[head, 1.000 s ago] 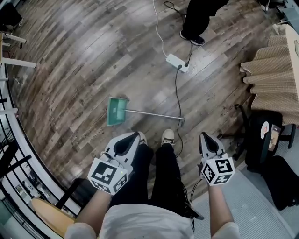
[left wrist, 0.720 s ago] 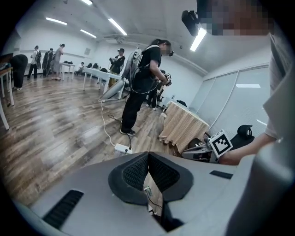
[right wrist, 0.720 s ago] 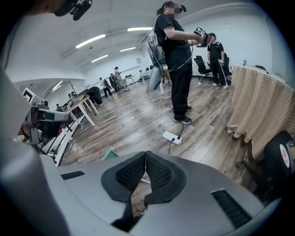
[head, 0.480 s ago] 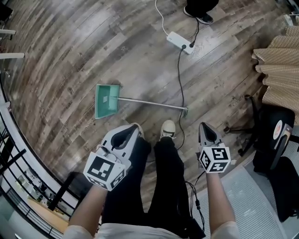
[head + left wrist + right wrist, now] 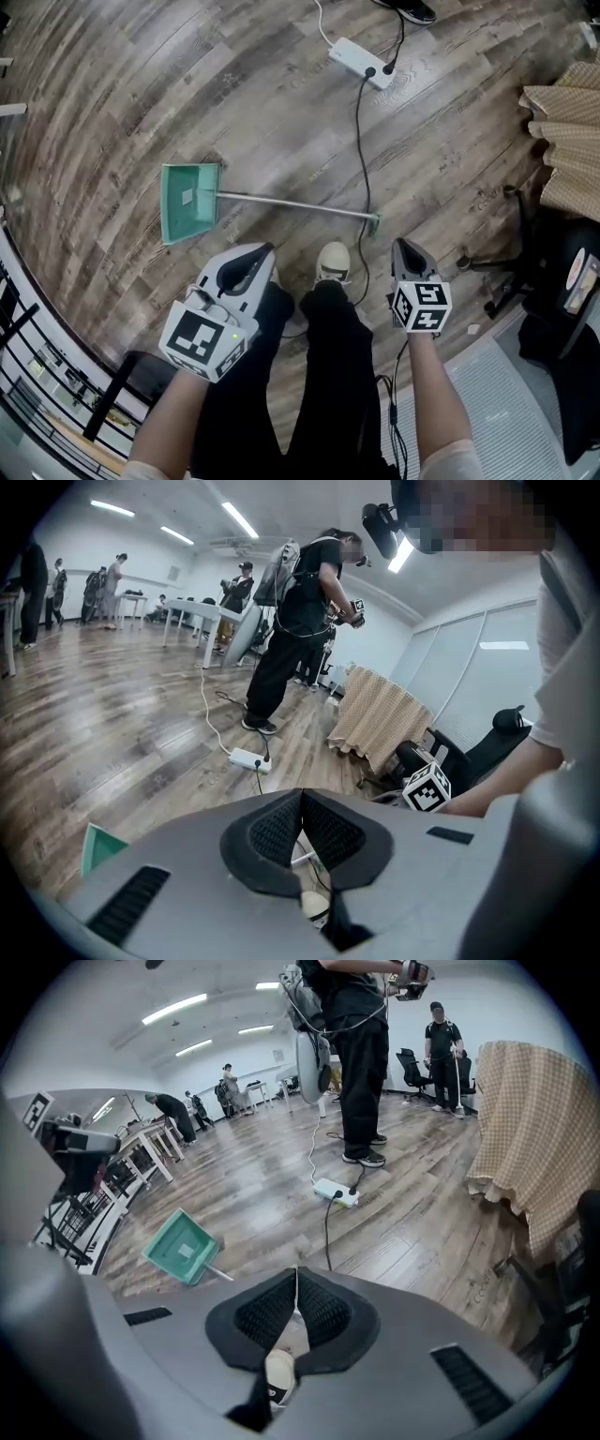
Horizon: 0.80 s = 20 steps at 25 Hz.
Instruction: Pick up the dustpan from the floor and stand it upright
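Jaws pressed together and empty, the left gripper [image 5: 259, 257] and right gripper [image 5: 405, 249] flank the person's shoe [image 5: 333, 263]. Ahead, the green dustpan [image 5: 190, 200] lies flat on the wooden floor [image 5: 112, 103], a power strip [image 5: 361, 63] beyond.

Standing, the person holds the left gripper [image 5: 256, 254] and the right gripper [image 5: 402, 247] low, one beside each of the legs [image 5: 323, 366], both jaw pairs closed and empty.

The wooden floor [image 5: 141, 94] carries a green dustpan [image 5: 190, 200], lying flat, and a power strip [image 5: 361, 62].
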Available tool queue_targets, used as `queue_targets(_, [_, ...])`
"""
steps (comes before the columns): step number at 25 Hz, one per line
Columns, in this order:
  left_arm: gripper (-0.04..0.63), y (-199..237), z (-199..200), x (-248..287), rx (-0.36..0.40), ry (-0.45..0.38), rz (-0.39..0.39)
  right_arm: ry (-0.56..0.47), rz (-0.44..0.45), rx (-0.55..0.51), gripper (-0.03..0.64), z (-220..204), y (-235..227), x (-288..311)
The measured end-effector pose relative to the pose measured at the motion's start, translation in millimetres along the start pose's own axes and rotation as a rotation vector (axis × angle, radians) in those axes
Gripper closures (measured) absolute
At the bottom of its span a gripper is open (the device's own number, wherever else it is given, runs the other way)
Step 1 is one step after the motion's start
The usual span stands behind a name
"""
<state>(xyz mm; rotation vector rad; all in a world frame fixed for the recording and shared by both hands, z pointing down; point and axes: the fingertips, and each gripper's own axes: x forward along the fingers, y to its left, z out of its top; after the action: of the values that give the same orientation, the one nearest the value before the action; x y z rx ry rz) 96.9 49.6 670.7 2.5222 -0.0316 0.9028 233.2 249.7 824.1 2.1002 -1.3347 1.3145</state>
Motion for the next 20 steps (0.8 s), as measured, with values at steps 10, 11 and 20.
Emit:
queue_targets(10, [0.571, 32, -36, 64, 0.056, 0.007, -0.044, 0.110, -0.019, -0.003, 0.589, -85, -33, 82])
queue_targets(11, [0.571, 35, -38, 68, 0.056, 0.009, -0.050, 0.126, -0.019, 0.001, 0.589, -95, -37, 91])
queue_targets(20, [0.572, 69, -58, 105, 0.090, 0.016, -0.083, 0.218, -0.025, 0.021, 0.503, -157, -63, 163])
